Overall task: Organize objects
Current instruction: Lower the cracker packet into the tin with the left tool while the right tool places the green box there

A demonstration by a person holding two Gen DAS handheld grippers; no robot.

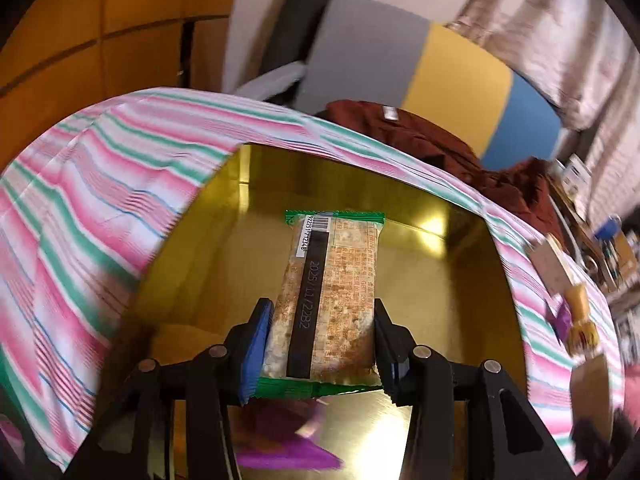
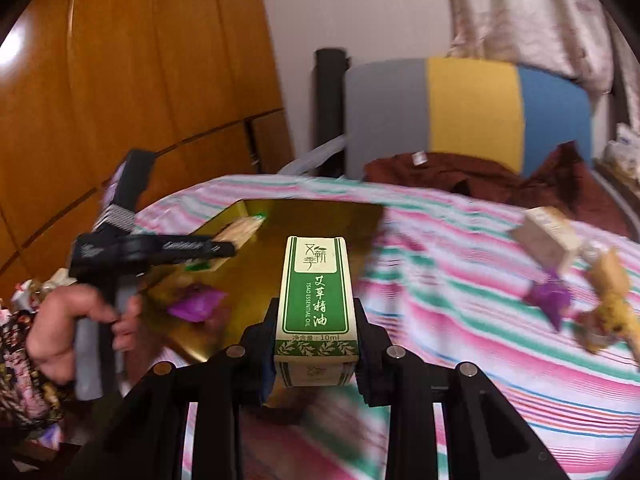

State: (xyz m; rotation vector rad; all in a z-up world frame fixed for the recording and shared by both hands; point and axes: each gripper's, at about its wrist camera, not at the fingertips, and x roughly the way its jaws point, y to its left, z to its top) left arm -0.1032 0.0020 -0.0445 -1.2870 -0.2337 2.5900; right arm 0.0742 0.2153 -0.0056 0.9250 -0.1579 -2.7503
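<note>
A: Left wrist cam?
B: My left gripper (image 1: pixel 320 344) is clamped on the snack bar (image 1: pixel 334 300), long axis pointing straight ahead, already over the gold tray (image 1: pixel 460 280).
A: Right wrist cam?
B: My right gripper (image 2: pixel 316 344) pinches the essential-oil box (image 2: pixel 314 304); tray (image 2: pixel 320 220) lies ahead-left, so left hand (image 2: pixel 76 324) is nearer.

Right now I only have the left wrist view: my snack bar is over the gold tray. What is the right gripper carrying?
Observer: The right gripper is shut on a green and cream essential oil box.
Operator: Is it over the tray too?
Observer: It is at the near edge of the gold tray, pointing across it.
Operator: Where is my left gripper relative to it?
Observer: The left gripper is at the tray's left side, holding the snack bar above the tray.
</note>
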